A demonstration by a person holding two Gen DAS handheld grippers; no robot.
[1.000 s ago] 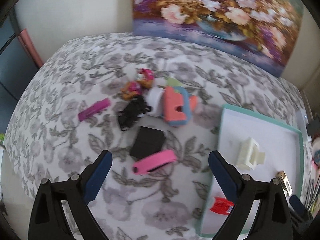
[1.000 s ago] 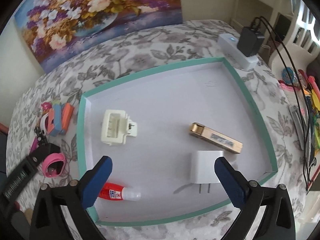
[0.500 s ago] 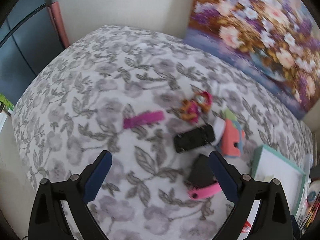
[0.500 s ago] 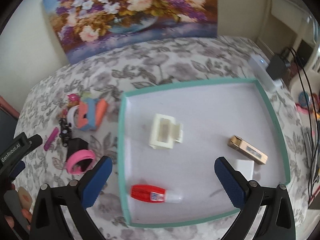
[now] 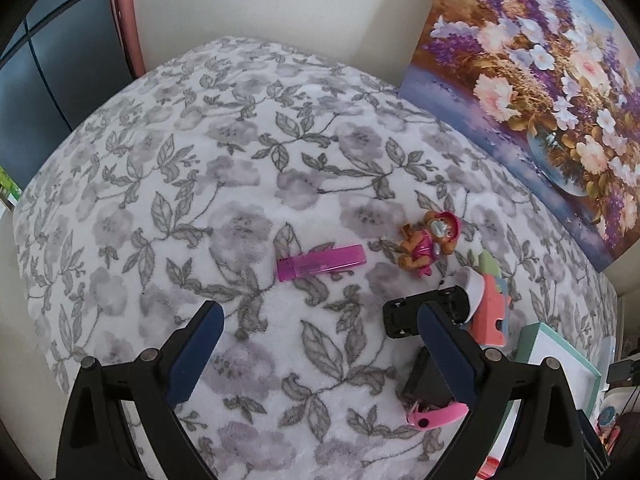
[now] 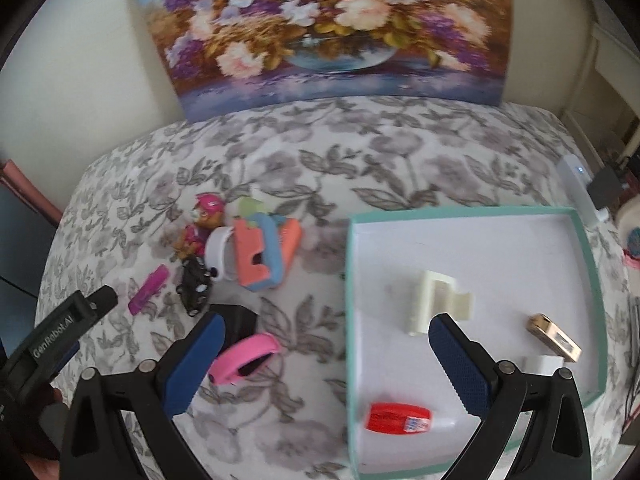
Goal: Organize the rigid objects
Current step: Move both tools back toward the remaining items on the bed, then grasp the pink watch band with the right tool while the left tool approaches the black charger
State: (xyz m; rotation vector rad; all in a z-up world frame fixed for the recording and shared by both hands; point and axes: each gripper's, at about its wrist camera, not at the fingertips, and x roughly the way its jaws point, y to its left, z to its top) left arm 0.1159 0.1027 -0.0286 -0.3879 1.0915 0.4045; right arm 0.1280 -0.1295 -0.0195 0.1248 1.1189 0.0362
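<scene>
Seen from the left wrist, a magenta lighter (image 5: pixel 321 263) lies alone on the floral cloth (image 5: pixel 200 184), with a toy pup (image 5: pixel 430 242) to its right and a black car (image 5: pixel 426 314) nearer, the car partly hidden behind the right finger. A black box (image 5: pixel 424 380) and pink band (image 5: pixel 436 416) sit below it, beside the tray (image 5: pixel 560 344) corner. A flower painting (image 5: pixel 540 92) leans against the cream wall. The left gripper (image 5: pixel 320 344) hangs wide apart over bare cloth, holding nothing. From the right wrist, the teal tray (image 6: pixel 588 280) holds a cream clip (image 6: pixel 436 300), gold lighter (image 6: pixel 554 338), white plug (image 6: pixel 542 364) and glue bottle (image 6: pixel 400 418). Left of it lie foam blocks (image 6: pixel 264 256), the car (image 6: pixel 196 290), pup (image 6: pixel 202 220) and band (image 6: pixel 244 356). The right gripper (image 6: pixel 328 364) is also spread wide and empty, straddling the tray's left wall.
</scene>
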